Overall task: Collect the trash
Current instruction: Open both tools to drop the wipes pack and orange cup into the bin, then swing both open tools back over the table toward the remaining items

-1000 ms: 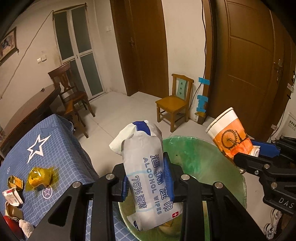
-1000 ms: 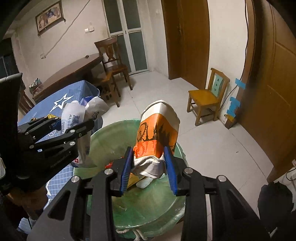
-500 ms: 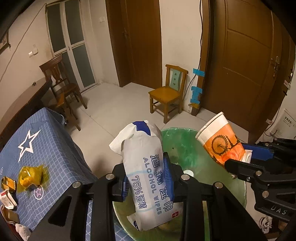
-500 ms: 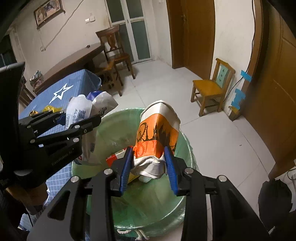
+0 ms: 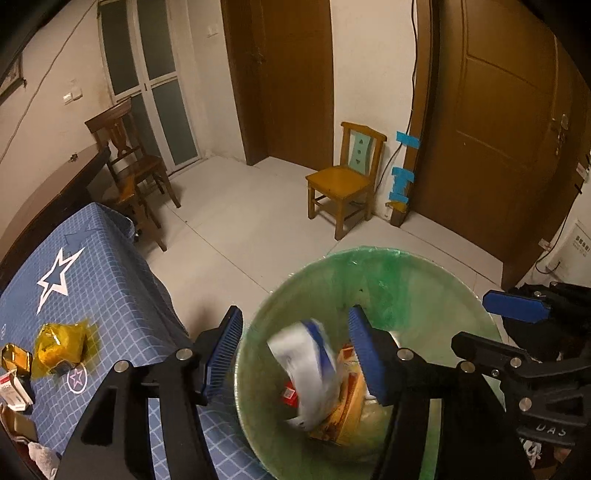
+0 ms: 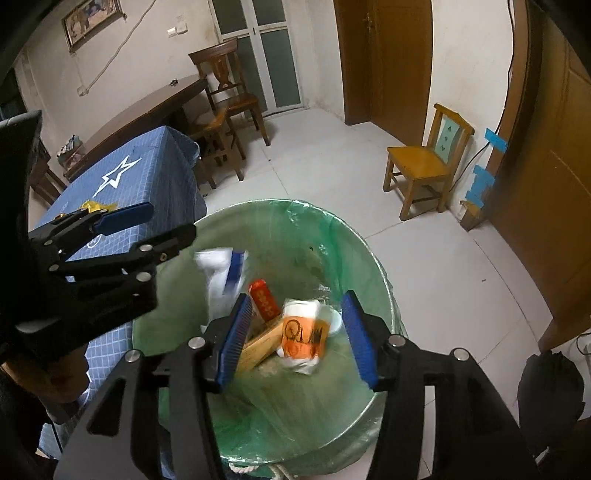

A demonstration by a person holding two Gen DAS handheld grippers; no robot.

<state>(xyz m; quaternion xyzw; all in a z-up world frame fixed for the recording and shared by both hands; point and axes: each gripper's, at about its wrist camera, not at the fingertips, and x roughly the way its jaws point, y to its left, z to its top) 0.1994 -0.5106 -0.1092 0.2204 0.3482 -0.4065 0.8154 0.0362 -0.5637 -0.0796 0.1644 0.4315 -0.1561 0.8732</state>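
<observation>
Left wrist view: both tongs (image 5: 295,354) (image 6: 297,334) spreading wider, wipes pack (image 5: 308,363) and cup (image 6: 301,332) loose in bin (image 5: 424,280).

A small yellow wooden chair (image 5: 345,181) stands against the cream wall, beside a brown wooden door (image 5: 506,122). A dark wooden chair (image 5: 131,155) sits by a dark wooden table (image 6: 147,110). A framed picture (image 6: 91,22) hangs high on the wall.

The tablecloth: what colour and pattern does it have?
Blue tablecloth with a fine white grid and white stars; clearest in the left wrist view.
</observation>
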